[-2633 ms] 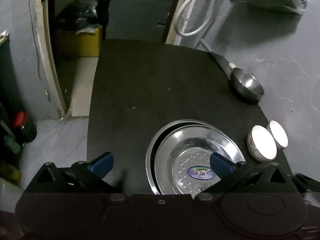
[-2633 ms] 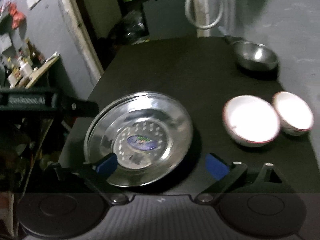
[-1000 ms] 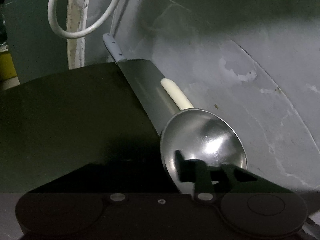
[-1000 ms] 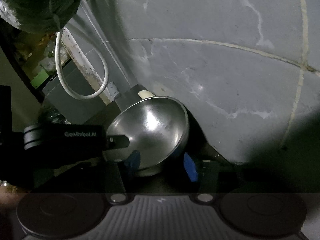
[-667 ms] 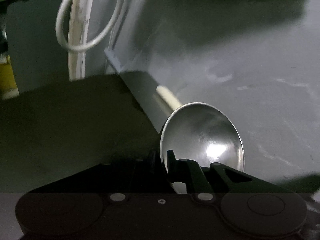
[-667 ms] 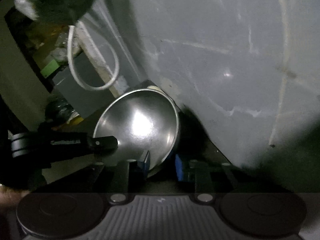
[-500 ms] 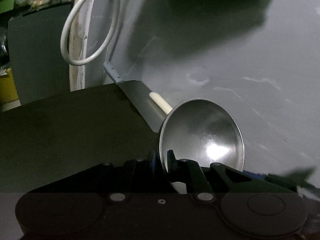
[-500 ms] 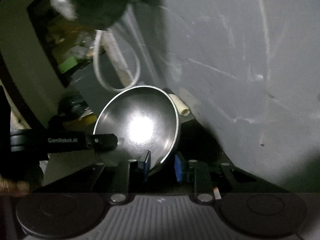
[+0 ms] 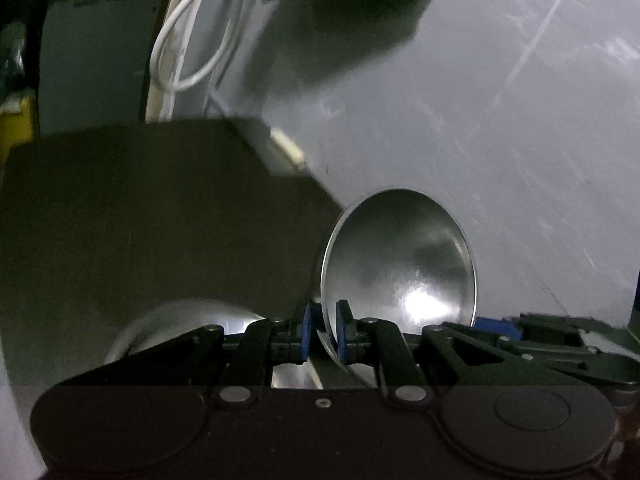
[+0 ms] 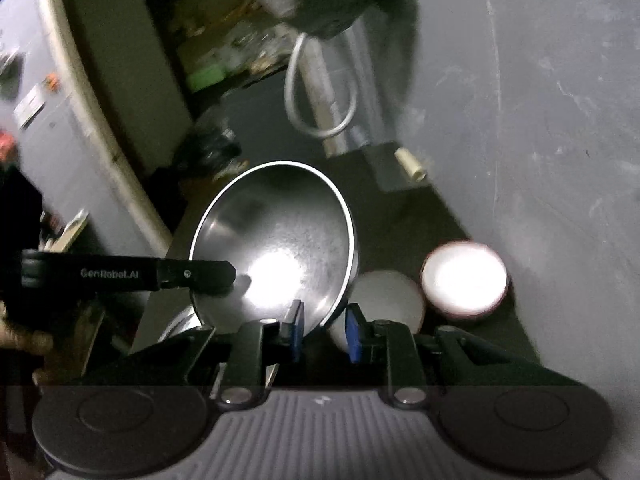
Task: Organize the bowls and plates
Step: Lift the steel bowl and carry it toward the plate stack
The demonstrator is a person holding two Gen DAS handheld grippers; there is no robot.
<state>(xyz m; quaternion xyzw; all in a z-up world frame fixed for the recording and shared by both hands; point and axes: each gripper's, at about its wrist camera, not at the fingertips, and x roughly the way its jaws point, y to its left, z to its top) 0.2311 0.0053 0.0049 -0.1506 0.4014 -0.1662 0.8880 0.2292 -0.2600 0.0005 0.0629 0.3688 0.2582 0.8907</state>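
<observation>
I hold the round, shiny steel bowl (image 9: 396, 264) by its rim from two sides, tilted and, as far as I can judge, clear of the black desk (image 9: 140, 208). My left gripper (image 9: 322, 330) is nearly shut, its blue pads pinching the thin rim edge. My right gripper (image 10: 322, 332) sits on the opposite edge; its jaws are closing a little more, with the bowl's wall between the blue pads and both pads on the metal. In the right wrist view the bowl (image 10: 276, 240) faces my camera, with the left gripper's black finger crossing in front of its left edge.

Below the bowl, a shallow silver steel plate (image 9: 180, 328) lies on the desk at the lower left of the left wrist view. I judge it to be the sorting pile for metal ware, though I cannot tell how many plates are in it. Two white ceramic bowls with dark red rims rest near the grey wall: one white ceramic bowl (image 10: 464, 278) is fully visible, the second white ceramic bowl (image 10: 384, 304) is partly hidden behind the steel bowl and my right gripper.

So I judge the job as midway: the steel bowl is in hand but not yet set down, and the white bowls stand side by side, not nested.
</observation>
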